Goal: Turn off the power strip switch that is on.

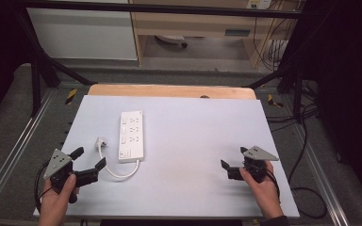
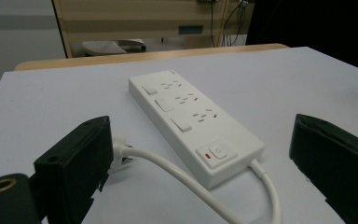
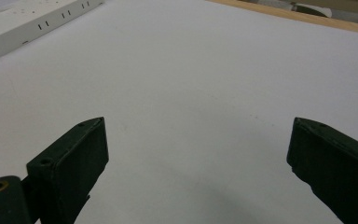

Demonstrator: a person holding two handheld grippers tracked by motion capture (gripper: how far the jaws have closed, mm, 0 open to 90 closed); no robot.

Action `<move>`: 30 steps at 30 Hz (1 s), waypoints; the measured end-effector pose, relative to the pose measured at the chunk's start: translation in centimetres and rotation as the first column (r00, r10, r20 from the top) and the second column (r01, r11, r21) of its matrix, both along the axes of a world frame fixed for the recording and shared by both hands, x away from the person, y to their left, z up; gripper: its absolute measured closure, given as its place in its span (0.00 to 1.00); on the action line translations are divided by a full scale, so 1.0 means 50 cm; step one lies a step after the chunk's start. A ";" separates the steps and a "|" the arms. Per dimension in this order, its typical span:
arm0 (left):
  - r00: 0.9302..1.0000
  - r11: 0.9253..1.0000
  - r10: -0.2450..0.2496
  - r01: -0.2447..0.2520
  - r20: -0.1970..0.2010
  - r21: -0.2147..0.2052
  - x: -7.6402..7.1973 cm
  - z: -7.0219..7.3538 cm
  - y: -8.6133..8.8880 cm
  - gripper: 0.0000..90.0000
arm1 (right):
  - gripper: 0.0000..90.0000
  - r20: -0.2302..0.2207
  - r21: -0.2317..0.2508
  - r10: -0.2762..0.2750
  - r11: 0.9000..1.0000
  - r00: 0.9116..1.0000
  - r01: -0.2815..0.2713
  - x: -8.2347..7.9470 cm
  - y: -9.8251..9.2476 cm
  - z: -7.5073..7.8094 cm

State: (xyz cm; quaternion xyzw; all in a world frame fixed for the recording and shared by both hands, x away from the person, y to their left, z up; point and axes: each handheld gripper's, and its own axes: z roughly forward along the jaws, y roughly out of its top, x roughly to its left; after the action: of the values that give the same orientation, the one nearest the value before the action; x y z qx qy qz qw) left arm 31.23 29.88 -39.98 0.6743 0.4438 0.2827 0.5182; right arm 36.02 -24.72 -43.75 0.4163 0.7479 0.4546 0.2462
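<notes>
The table carries a white sheet over most of its top, with a strip of wood showing along the far edge. I see the power strip lying flat on the left half, lengthwise toward the far edge, its cable looping off the near end and curling round to the plug, which rests loose just left of the strip. I judge the work hardly begun: the plug is not picked up and every socket is empty. My left gripper sits near the near-left corner, jaws spread wide, holding nothing, aimed at the cable and plug. My right gripper waits by the right edge, equally wide and empty.
</notes>
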 end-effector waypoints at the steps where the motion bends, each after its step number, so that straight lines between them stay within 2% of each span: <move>1: 1.000 1.000 0.000 0.000 0.001 0.001 0.001 0.000 0.000 0.07 | 0.06 0.000 0.000 0.000 1.000 1.000 0.000 0.000 0.000 0.000; 5: 1.000 1.000 -0.004 0.004 -0.001 0.004 0.000 0.000 -0.002 0.07 | 0.06 0.028 0.028 -0.016 1.000 0.999 0.015 -0.003 -0.006 0.005; 8: 1.000 1.000 0.008 -0.008 0.016 0.001 -0.002 0.003 0.000 0.07 | 0.06 0.038 0.029 -0.019 0.999 0.999 0.018 -0.002 -0.006 0.005; 10: 1.000 1.000 0.010 -0.010 0.018 -0.008 -0.002 0.004 0.001 0.07 | 0.05 0.036 0.031 -0.021 0.999 0.999 0.020 -0.003 -0.006 0.005; 12: 1.000 1.000 -0.010 0.011 0.003 -0.022 0.000 0.003 -0.001 0.07 | 0.05 0.038 0.030 -0.020 0.999 0.999 0.019 -0.003 -0.006 0.005; 14: 1.000 1.000 -0.019 0.019 -0.006 -0.021 0.000 0.001 -0.005 0.07 | 0.04 0.038 0.032 -0.016 0.999 0.999 0.015 -0.003 -0.005 0.005; 21: 0.999 0.999 -0.049 0.049 0.004 -0.020 -0.002 0.004 -0.016 0.06 | 0.04 0.043 0.031 -0.015 0.999 0.999 0.014 -0.004 -0.001 0.006; 24: 0.999 0.998 -0.053 0.053 -0.008 -0.015 0.003 0.005 -0.021 0.06 | 0.04 0.043 0.025 -0.011 1.000 0.999 0.010 -0.004 0.000 0.006; 30: 0.998 0.998 -0.057 0.057 -0.003 -0.020 0.011 0.019 -0.034 0.06 | 0.04 0.048 0.028 -0.002 1.000 0.999 0.001 -0.006 0.005 0.008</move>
State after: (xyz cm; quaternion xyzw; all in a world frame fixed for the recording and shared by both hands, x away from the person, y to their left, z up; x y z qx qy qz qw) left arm 31.78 28.21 -39.03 0.6821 0.4281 0.2618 0.5319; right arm 35.74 -24.46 -43.35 0.4094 0.7351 0.4746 0.2585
